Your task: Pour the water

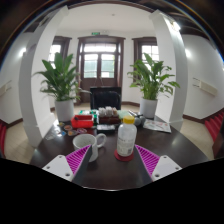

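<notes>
Hand-held gripper [108, 162] with fingers spread and empty, low over the dark worktop [110, 172]. The water bottle [126, 138] stands upright just ahead between them, the cup [87, 146] beside it, presumably paired so that pouring needs little travel.

Legible text: none. Bottle [126, 138], table item: white label present, print too small to read. Red box [82, 122]: possibly lettered, markings not decipherable from this view.

gripper [103, 163], two fingers, magenta pads [148, 159] with pale diagonal stripes
</notes>
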{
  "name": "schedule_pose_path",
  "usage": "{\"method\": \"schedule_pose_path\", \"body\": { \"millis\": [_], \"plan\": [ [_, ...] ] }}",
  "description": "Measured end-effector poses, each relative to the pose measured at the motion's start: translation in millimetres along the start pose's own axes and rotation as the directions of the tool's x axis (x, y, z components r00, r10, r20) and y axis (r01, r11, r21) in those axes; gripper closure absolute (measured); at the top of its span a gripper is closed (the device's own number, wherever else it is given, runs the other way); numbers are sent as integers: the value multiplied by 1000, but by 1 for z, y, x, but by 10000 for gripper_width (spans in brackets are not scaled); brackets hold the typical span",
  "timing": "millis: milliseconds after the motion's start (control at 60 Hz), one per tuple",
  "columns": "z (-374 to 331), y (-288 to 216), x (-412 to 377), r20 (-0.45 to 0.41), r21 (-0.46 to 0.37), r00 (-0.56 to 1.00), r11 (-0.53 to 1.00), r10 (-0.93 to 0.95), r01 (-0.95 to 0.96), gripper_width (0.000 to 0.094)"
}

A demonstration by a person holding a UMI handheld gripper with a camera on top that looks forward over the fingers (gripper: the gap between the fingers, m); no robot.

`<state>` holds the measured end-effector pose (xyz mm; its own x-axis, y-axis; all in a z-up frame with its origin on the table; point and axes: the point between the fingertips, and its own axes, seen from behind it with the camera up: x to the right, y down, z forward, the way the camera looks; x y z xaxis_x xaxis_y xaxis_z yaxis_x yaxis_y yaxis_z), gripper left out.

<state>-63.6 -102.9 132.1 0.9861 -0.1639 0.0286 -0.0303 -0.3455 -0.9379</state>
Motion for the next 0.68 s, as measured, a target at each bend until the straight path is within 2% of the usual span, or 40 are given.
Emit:
{"method": "schedule_pose_path", "body": {
  "millis": [133,317,517,683],
  "plan": [
    [-53,-44,-10,71,76,996,996,51,-56,92],
    [-101,-79,-17,116,141,992,987,56,-72,94],
    [-121,-86,-26,120,168,993,986,-10,-10,98],
    [-123,-72,-31,118,145,992,989,-44,27,97]
  ]
}}
